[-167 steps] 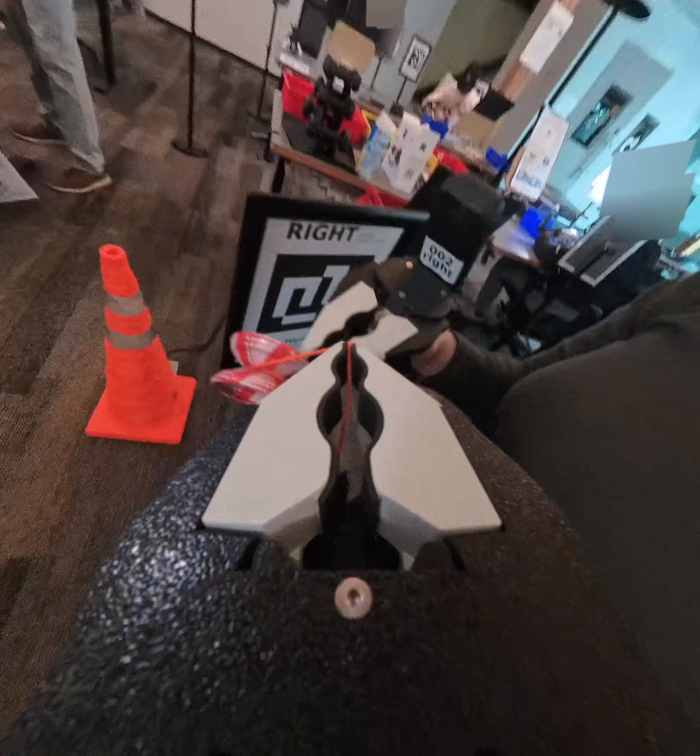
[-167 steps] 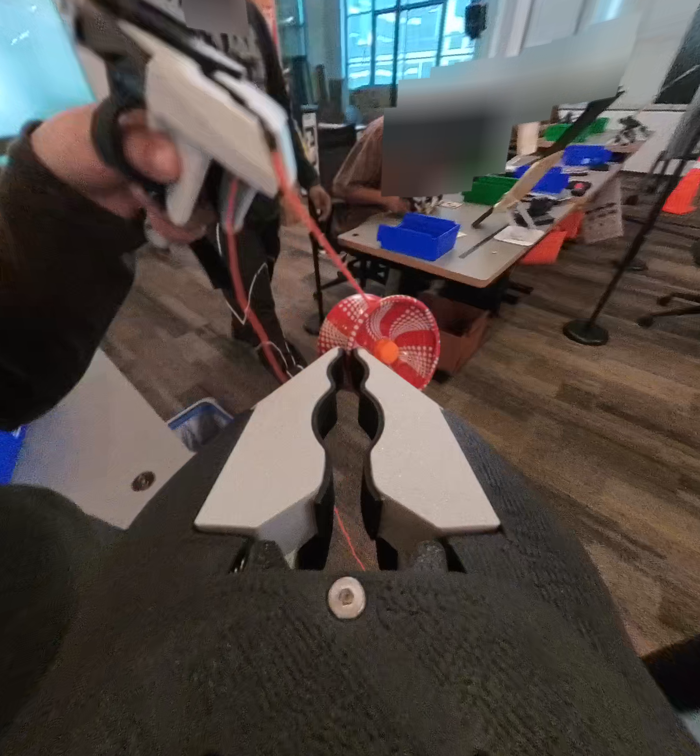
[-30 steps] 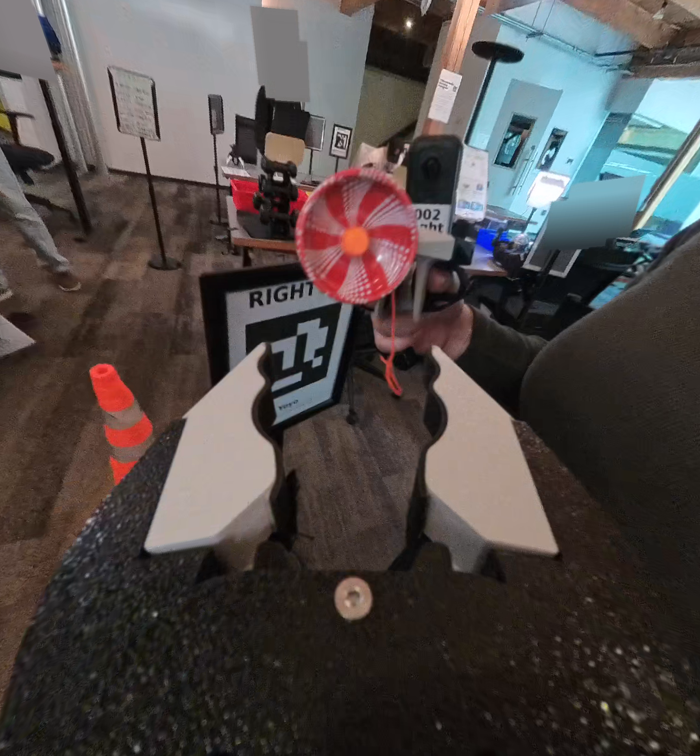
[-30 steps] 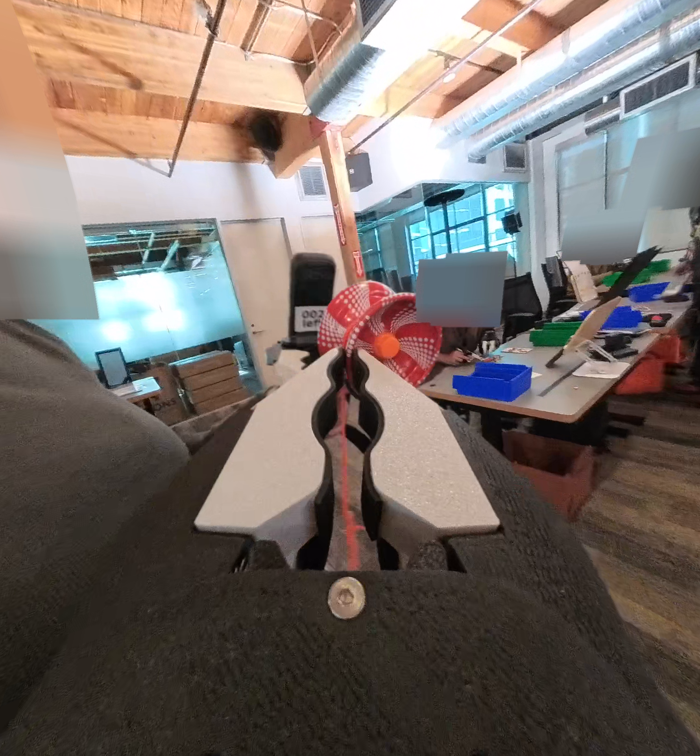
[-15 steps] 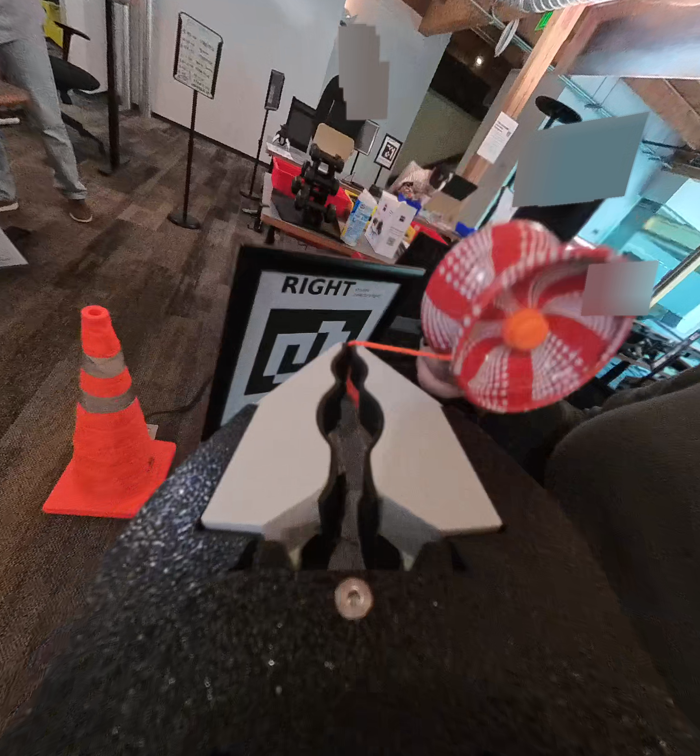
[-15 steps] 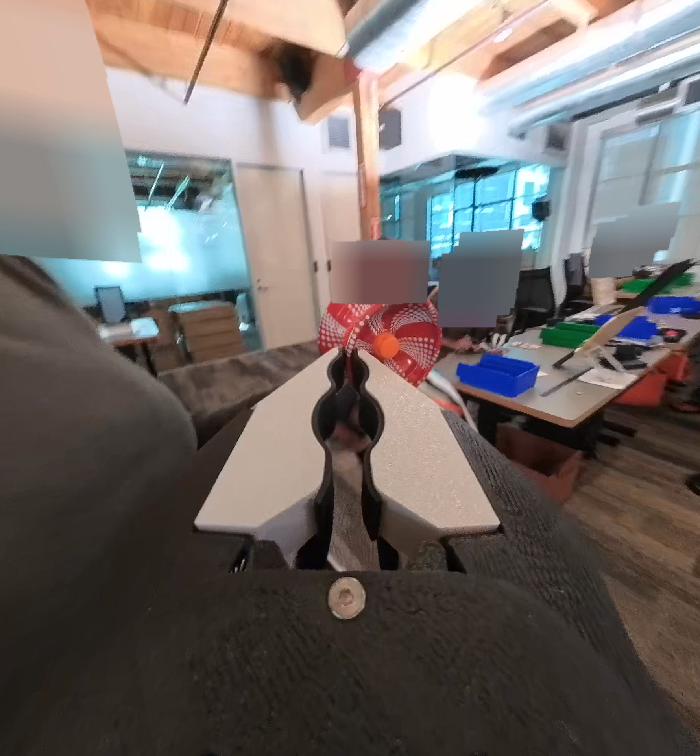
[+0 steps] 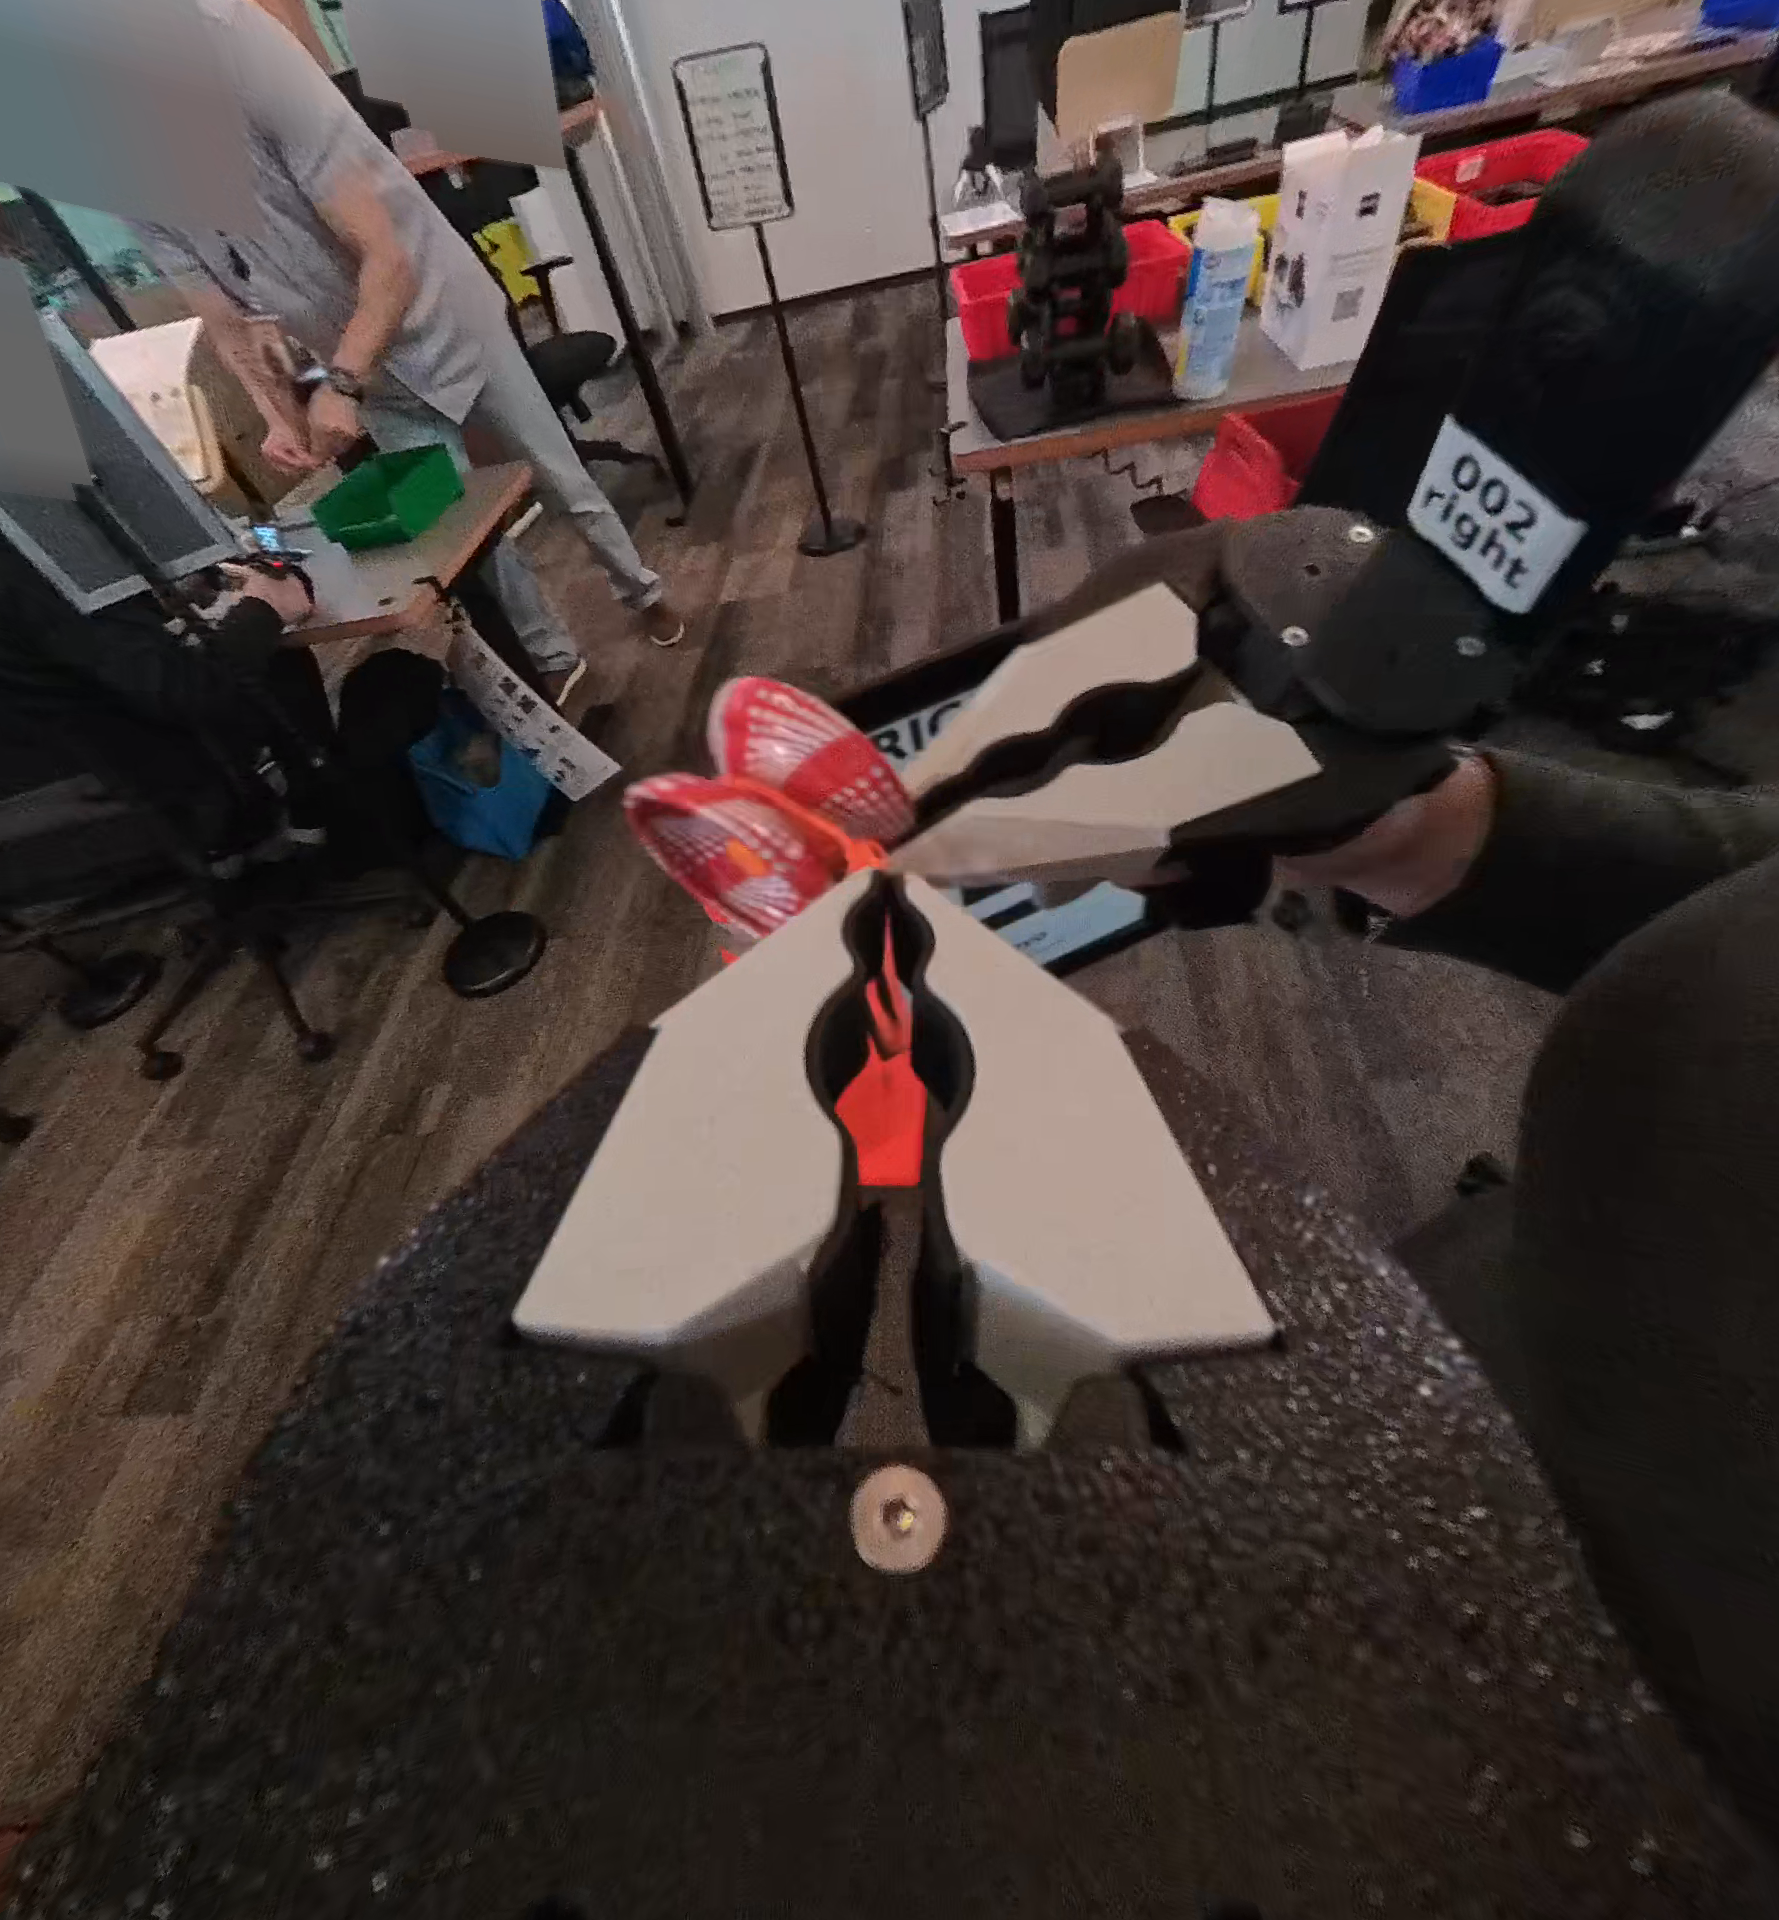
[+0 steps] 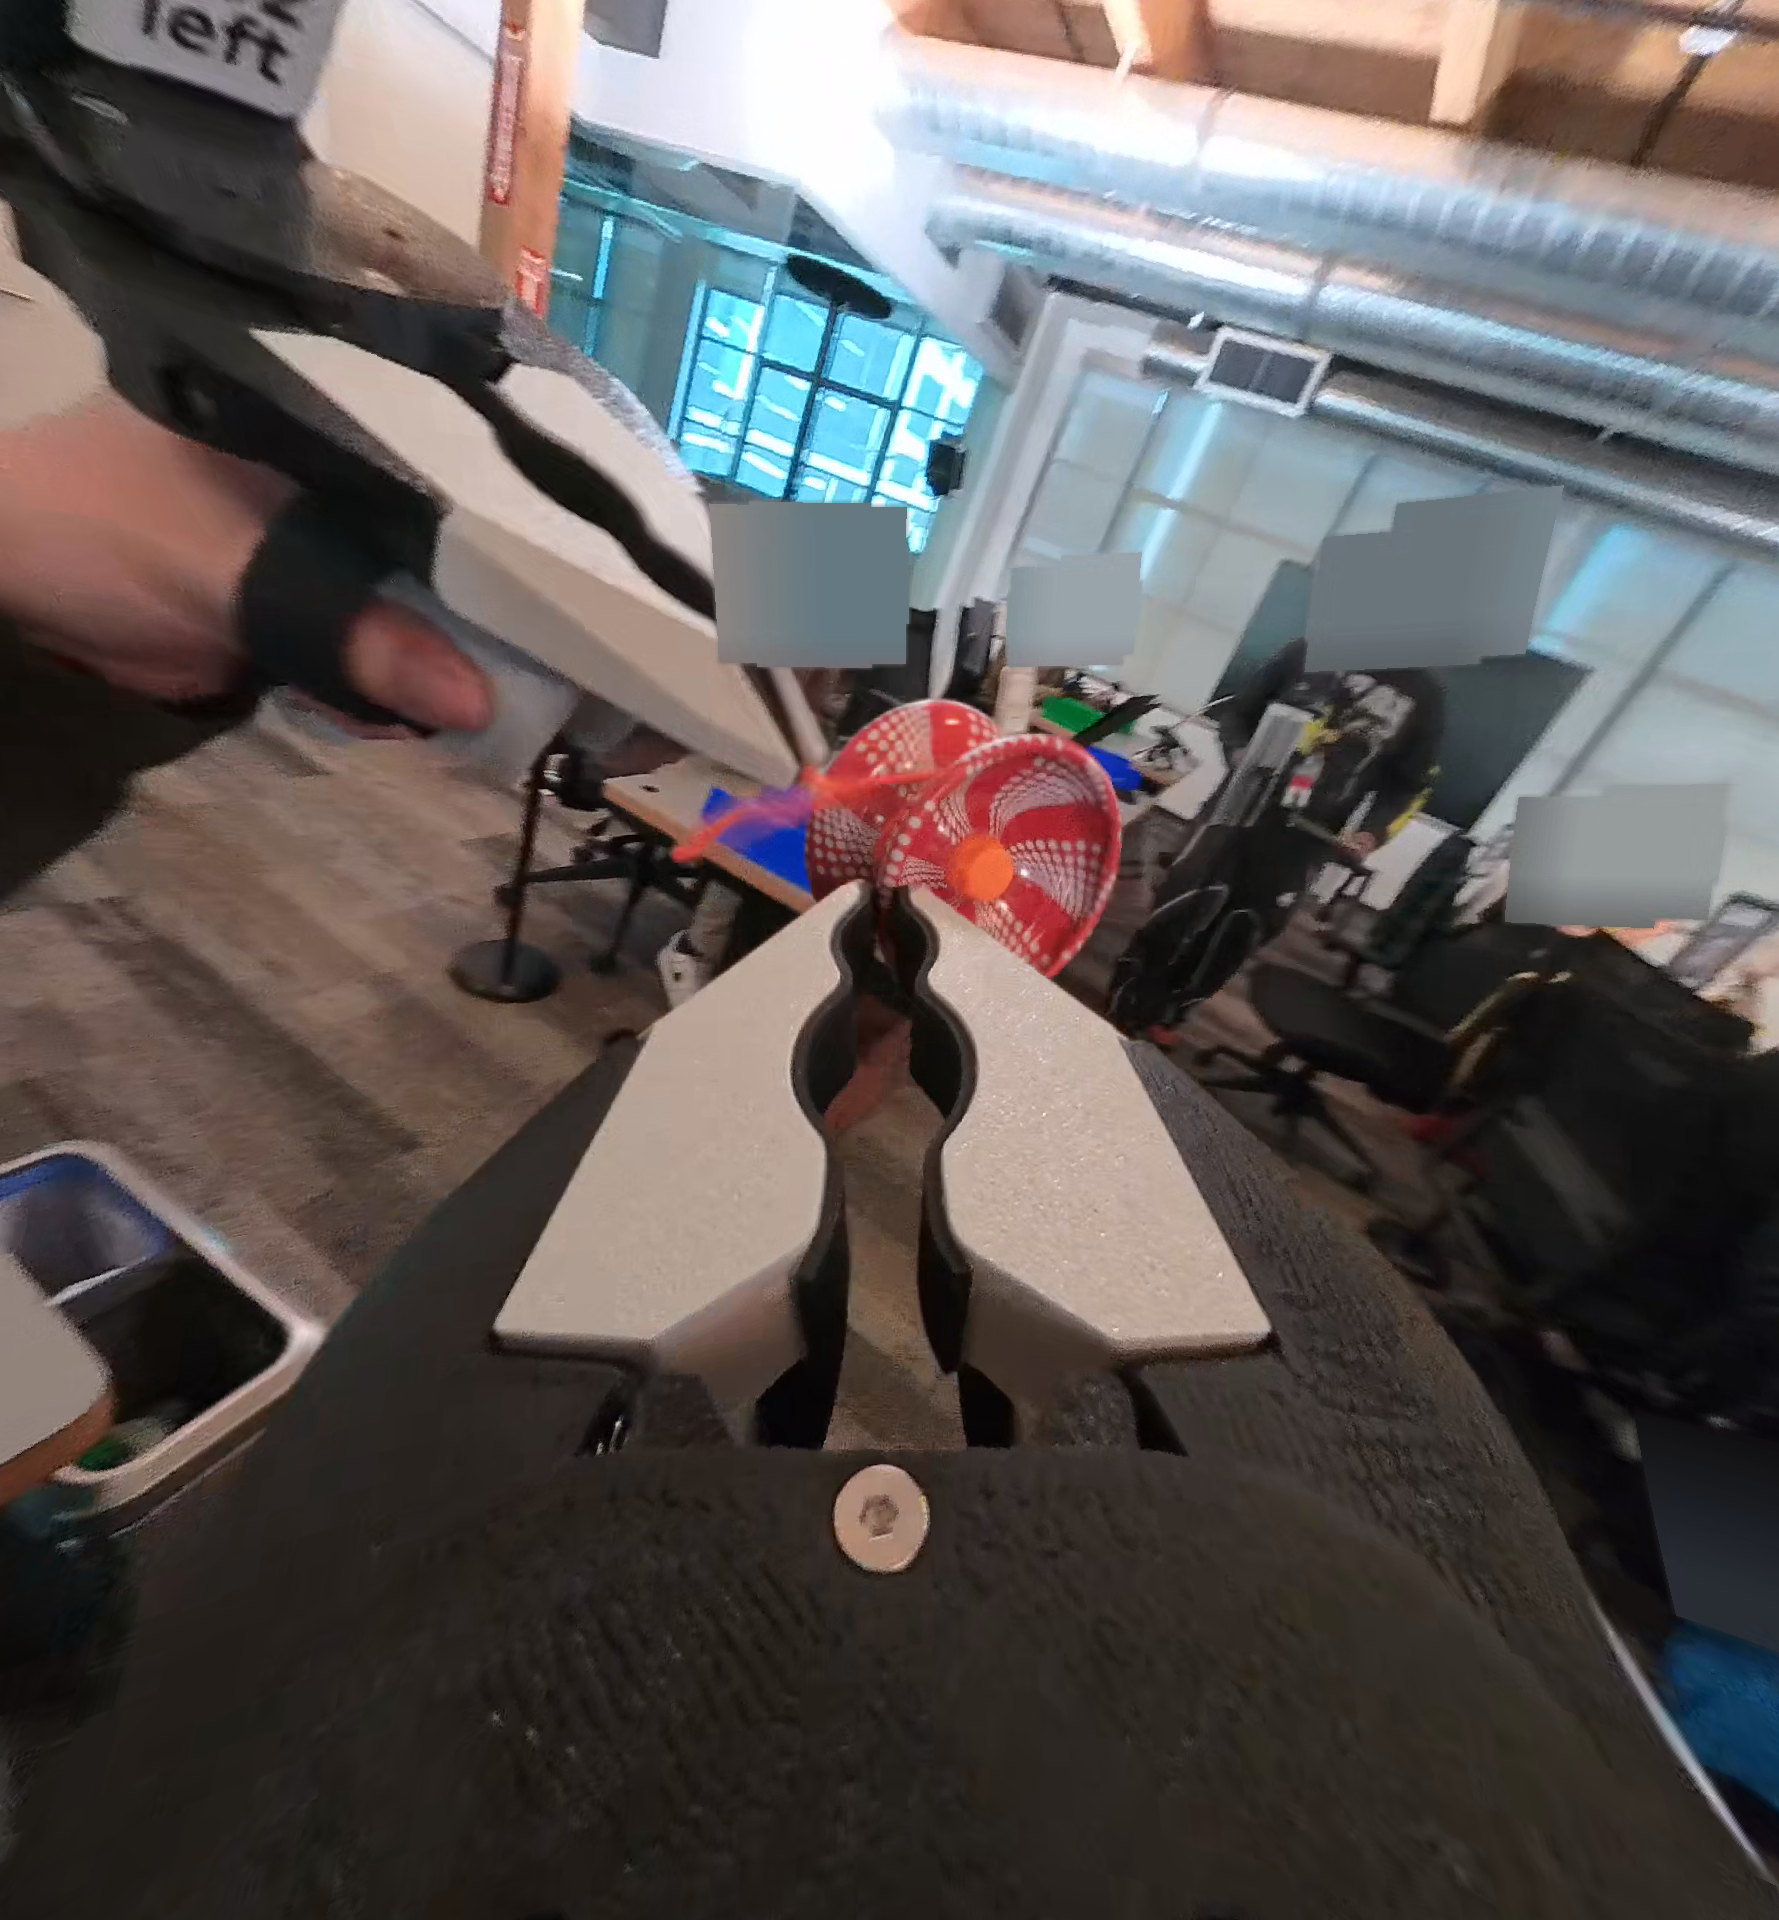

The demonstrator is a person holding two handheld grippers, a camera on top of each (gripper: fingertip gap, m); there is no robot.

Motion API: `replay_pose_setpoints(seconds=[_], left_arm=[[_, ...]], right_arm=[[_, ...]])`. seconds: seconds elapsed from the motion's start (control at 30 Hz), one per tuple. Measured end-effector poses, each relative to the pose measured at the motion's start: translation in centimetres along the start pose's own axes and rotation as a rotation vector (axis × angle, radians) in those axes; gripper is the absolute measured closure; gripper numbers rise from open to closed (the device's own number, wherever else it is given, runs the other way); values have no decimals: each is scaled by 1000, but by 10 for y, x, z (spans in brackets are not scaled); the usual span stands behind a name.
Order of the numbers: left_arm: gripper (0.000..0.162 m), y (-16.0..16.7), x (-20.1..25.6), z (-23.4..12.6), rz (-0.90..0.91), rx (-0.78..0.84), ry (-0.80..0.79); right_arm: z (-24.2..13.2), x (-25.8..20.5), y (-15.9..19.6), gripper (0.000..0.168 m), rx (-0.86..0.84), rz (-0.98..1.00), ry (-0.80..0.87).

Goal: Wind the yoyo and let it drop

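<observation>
The red-and-white yoyo (image 7: 760, 800) with an orange hub (image 8: 980, 868) is held in the air, edge-on in the left wrist view. My right gripper (image 8: 885, 904) is shut, its tips pinched into the groove between the yoyo's halves; it also shows in the left wrist view (image 7: 906, 826). My left gripper (image 7: 885, 883) is shut on the orange-red string (image 7: 880, 997) and sits tip to tip with the right one. In the right wrist view the left gripper (image 8: 797, 774) comes in from the upper left, and a short string (image 8: 864, 779) runs from its tip to the yoyo.
A standing person (image 7: 397, 291) and a seated person (image 7: 85, 707) are at the left, by a desk with a green bin (image 7: 386, 499). A table with red bins (image 7: 1124, 281), stanchion poles (image 7: 791, 364) and office chairs (image 8: 1332, 1018) stand around. A waste bin (image 8: 137, 1299) is low left. My two grippers' fingertips are within a few centimetres of each other.
My left gripper, open one second ago, has shut on the string. Both grippers have swung round, and the yoyo now sits edge-on just left of the left tips, with little string between.
</observation>
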State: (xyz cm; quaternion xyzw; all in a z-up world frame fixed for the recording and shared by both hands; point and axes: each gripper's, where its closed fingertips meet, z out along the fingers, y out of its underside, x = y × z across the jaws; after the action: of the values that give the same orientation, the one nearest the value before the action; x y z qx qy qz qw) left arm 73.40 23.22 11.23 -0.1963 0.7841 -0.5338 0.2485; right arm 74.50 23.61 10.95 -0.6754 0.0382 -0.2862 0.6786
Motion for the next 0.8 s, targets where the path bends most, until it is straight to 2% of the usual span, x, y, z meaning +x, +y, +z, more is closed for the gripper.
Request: replay_pose_setpoints(seconds=[0.13,0.27,0.37,0.5,0.6,0.67,0.7,0.8], left_arm=[[162,10,24,7,-70,-27,133],[162,52,26,24,-184,-167,197],[162,38,30,16,-234,5,234],[162,18,-12,-7,-311,208,64],[118,-4,-40,-22,-399,358,10],[87,-9,-53,-21,-439,384,8],[80,-9,-56,-17,-464,374,20],[79,2,-56,0,-540,291,107]], right_arm=[[0,11,-6,168,32,-15,76],[-3,15,-22,168,132,52,67],[-4,21,-24,168,132,-5,115],[-1,22,-19,168,105,-53,128],[8,11,-12,168,79,-101,82],[16,-3,-3,168,35,-202,44],[20,-10,2,168,9,-270,35],[29,-28,17,168,-68,-483,15]])
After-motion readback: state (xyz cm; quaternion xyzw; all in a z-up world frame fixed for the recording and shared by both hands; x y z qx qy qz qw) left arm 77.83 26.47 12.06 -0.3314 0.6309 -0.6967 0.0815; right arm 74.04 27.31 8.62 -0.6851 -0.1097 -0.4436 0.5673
